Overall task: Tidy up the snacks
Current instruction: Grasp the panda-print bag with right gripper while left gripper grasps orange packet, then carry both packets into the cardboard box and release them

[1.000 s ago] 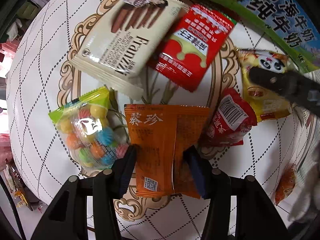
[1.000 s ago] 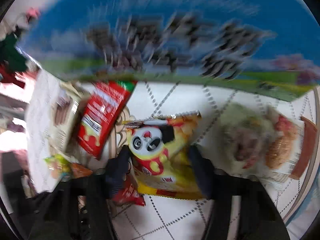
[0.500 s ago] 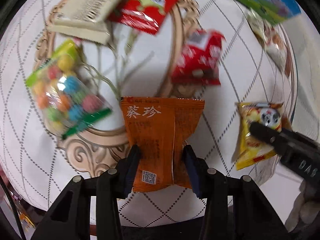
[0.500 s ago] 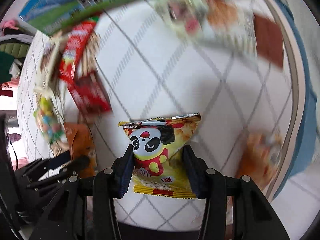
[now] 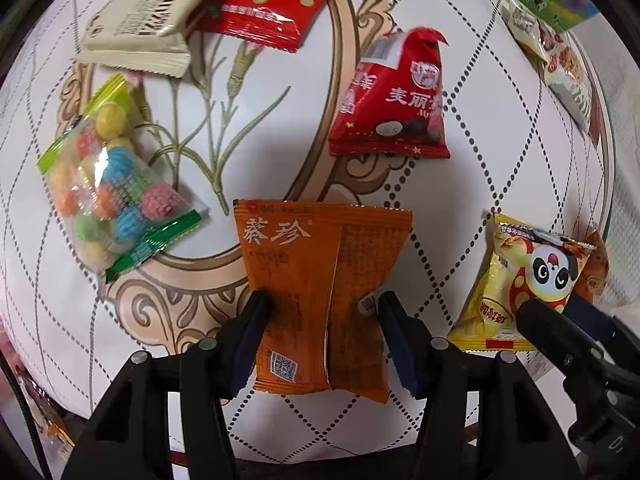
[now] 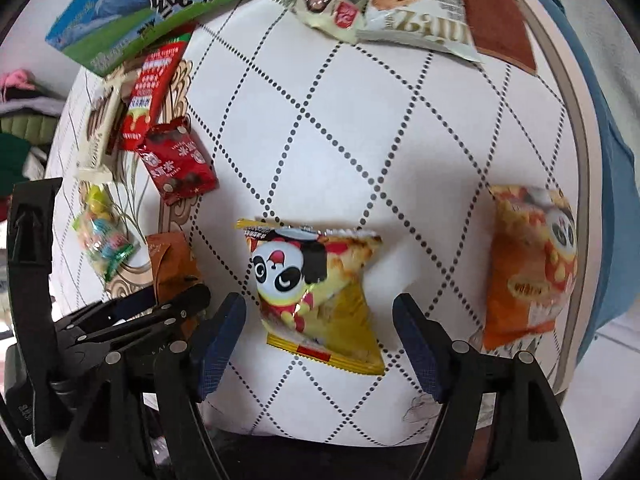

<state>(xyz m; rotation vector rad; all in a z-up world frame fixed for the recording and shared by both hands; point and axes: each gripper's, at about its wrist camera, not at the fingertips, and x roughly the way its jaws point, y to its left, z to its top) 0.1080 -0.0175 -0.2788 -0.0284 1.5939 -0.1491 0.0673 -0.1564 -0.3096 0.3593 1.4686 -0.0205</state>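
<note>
Left tool (image 5: 320,312) is opening, its pads beside the orange packet (image 5: 320,292) lying on the desk (image 5: 480,160). Right tool (image 6: 320,316) is opening wide, clear of the yellow panda packet (image 6: 316,292) between its jaws.

Round white table (image 6: 420,152) with dotted diamond grid, tan floral scrollwork (image 5: 200,292)

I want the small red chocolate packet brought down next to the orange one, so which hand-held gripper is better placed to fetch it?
Probably the left hand-held gripper: the red chocolate packet lies just beyond the orange packet between its opening jaws. In the right wrist view it sits far off to one side of the right hand-held gripper.
</note>
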